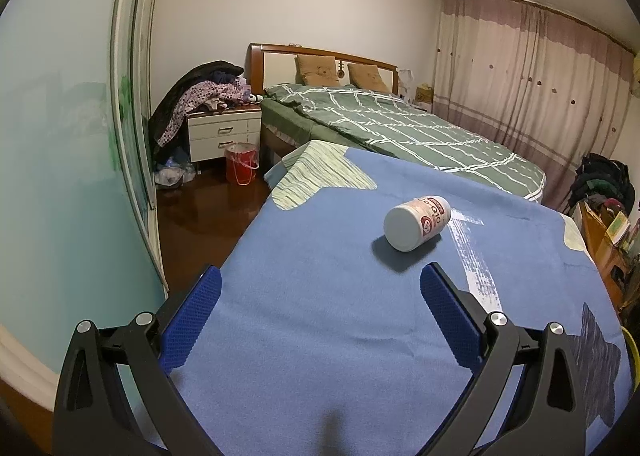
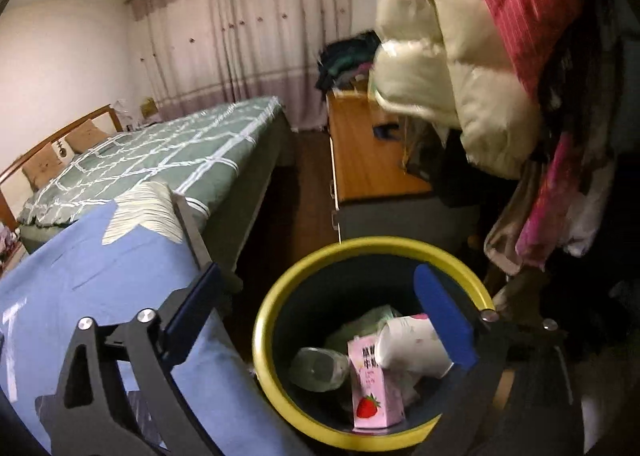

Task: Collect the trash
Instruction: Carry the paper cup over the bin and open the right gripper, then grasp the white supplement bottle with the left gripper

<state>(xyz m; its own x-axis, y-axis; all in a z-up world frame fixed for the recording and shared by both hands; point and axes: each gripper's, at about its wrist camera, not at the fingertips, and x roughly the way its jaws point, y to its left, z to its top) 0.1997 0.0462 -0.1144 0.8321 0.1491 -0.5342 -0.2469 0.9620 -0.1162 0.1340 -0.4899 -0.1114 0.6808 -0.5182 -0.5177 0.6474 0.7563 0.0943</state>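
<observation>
A white pill bottle with a pink label lies on its side on the blue blanket, a little beyond my left gripper, which is open and holds nothing. My right gripper hangs open over a dark bin with a yellow rim. Inside the bin lie a white paper cup, a pink strawberry milk carton and a clear plastic bottle. The cup sits just under the right gripper's blue finger; the pads touch nothing.
A green checked bed stands behind the blanketed surface. A white nightstand heaped with clothes and a red bucket are at the left. A wooden desk and hanging coats crowd the space behind the bin.
</observation>
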